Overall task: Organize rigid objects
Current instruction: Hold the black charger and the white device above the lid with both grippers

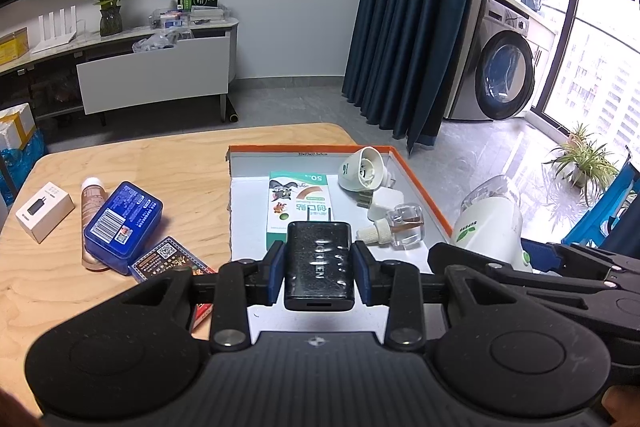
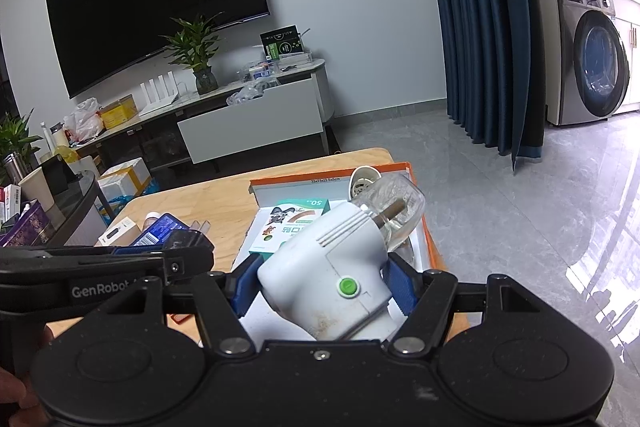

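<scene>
Left tool (image 1: 319, 264) is clamped on a black charger block (image 1: 319, 265), held above the near edge of the orange-rimmed tray (image 1: 420, 187) on the desk (image 1: 168, 163). Right tool (image 2: 324, 287) grips a white plug-in device (image 2: 332, 279) with a green button, over the tray's near right side. A green box (image 1: 298, 205) lies inside the tray; a blue tin (image 1: 122, 223) sits left of it.

Both tongs (image 1: 319, 269) (image 2: 324, 283) clamped, tilted downward

Red packet (image 1: 202, 313) mostly hidden, perhaps cardboard
</scene>
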Demonstrator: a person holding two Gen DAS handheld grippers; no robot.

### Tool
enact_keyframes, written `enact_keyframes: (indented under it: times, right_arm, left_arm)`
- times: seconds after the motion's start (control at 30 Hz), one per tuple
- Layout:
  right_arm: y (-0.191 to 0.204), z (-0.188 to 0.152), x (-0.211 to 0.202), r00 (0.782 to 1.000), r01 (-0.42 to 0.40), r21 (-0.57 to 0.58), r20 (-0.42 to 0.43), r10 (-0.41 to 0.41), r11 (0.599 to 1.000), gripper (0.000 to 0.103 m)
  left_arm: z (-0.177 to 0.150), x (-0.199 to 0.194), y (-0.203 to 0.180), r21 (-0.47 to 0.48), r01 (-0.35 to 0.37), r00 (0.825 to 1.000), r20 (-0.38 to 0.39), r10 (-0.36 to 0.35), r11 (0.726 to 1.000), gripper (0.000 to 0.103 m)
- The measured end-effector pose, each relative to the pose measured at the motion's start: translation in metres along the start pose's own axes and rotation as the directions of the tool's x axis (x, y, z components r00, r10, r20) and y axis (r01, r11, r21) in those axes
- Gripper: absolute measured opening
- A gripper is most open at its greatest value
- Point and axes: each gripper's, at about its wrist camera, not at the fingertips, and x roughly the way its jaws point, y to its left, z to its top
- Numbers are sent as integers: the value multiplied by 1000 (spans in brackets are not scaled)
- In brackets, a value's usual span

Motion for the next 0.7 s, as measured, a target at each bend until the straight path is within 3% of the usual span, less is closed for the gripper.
enact_keyframes:
  times: [0.7]
  right_arm:
    - [0, 14, 23, 1000, -10, -1, -17, 10, 1000, 79]
  left_arm:
    - [6, 10, 4, -10, -4, 1000, -14, 4, 1000, 37]
